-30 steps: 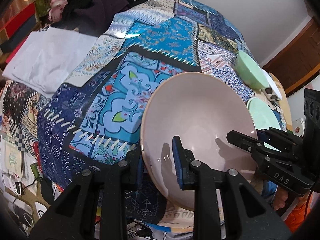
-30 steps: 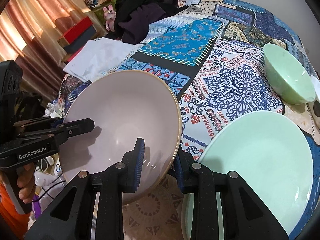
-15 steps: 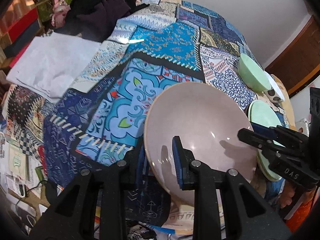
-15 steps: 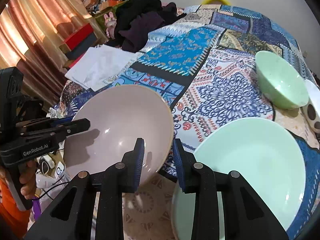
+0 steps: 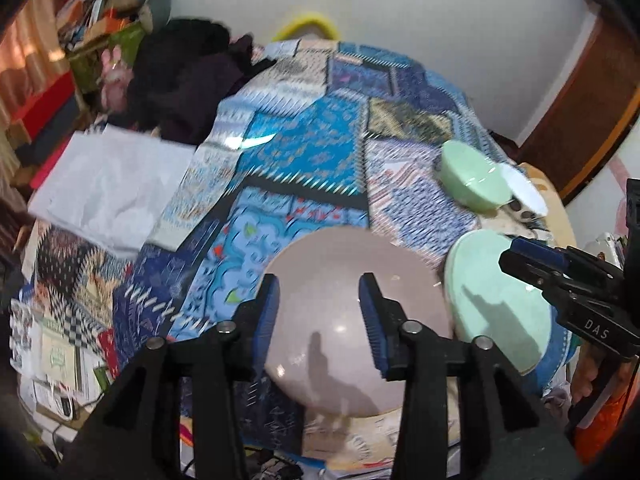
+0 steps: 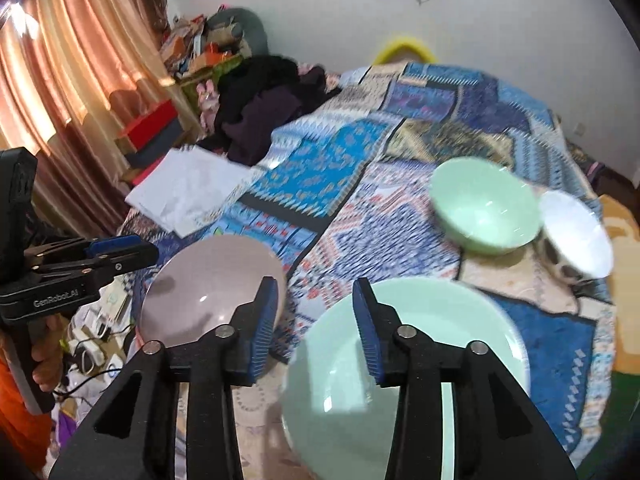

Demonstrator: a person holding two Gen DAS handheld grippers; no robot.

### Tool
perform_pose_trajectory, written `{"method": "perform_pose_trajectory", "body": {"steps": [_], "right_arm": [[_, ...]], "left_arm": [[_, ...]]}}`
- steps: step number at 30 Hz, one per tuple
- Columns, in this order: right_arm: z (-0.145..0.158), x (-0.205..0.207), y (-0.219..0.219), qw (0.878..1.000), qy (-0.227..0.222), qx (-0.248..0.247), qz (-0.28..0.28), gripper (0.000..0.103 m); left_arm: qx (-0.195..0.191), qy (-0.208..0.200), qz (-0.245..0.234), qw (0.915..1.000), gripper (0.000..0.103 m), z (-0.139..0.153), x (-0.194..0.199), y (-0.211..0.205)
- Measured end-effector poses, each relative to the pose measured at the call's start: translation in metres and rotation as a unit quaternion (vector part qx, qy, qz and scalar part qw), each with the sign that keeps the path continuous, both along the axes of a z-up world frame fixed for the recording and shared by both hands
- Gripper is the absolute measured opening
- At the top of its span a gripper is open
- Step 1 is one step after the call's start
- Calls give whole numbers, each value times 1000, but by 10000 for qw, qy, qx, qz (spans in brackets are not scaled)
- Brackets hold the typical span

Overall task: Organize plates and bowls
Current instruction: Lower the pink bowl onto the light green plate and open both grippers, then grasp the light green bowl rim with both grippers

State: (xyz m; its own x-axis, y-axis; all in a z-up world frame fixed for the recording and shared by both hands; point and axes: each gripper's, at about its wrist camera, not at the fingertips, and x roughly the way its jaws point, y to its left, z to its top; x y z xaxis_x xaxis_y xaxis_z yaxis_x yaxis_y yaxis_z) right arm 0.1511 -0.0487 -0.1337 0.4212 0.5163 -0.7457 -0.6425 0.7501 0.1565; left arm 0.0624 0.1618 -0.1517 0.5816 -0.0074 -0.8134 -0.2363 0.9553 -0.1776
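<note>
Both grippers' jaws are opening, apparently clear of the pink bowl (image 5: 352, 320) below.

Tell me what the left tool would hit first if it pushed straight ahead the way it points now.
Most likely the pink bowl: it fills the view between and beyond the left tool's opening jaws, which hold nothing. Depth is hard to judge, but nothing else lies in that line.

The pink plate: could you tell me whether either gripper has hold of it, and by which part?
Nothing is held. The pink plate lies free; left gripper and right gripper are opening above it, touching nothing.
</note>
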Motion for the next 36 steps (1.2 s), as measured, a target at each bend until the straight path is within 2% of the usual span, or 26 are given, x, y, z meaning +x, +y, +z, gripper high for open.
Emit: {"method": "perform_pose_trajectory", "body": {"steps": [6, 8, 11, 15, 27, 32, 34, 36], "right_arm": [[18, 8, -31, 9988, -358, 134, -314, 56], [21, 12, -40, 9982, -427, 135, -409, 58], [23, 21, -56, 9969, -495, 161, -586, 62], [21, 34, -78, 9952, -518, 127, -819, 64], [-7, 84, -117, 9910, -278, -23, -1307, 64], [-25, 108, -118, 9910, 34, 53, -1338, 64], [-30, 114, -117, 9910, 109, 82, -1333, 63], [-34, 118, -117, 9913, 160, 67, -1307, 57]], "left_arm": [[102, -337, -231, 9991, 59, 28, 20, -30], [129, -390, -317, 9987, 61, 34, 28, -40], [178, -493, -421, 9977, 70, 42, 42, -55], [233, -440, -632, 9968, 72, 44, 68, -76], [270, 198, -939, 9950, 72, 10, 157, -115], [403, 444, -1053, 9926, 72, -10, 195, -126], [476, 517, -1111, 9913, 72, -19, 209, -130], [511, 591, -1148, 9903, 72, -28, 223, -133]]}}
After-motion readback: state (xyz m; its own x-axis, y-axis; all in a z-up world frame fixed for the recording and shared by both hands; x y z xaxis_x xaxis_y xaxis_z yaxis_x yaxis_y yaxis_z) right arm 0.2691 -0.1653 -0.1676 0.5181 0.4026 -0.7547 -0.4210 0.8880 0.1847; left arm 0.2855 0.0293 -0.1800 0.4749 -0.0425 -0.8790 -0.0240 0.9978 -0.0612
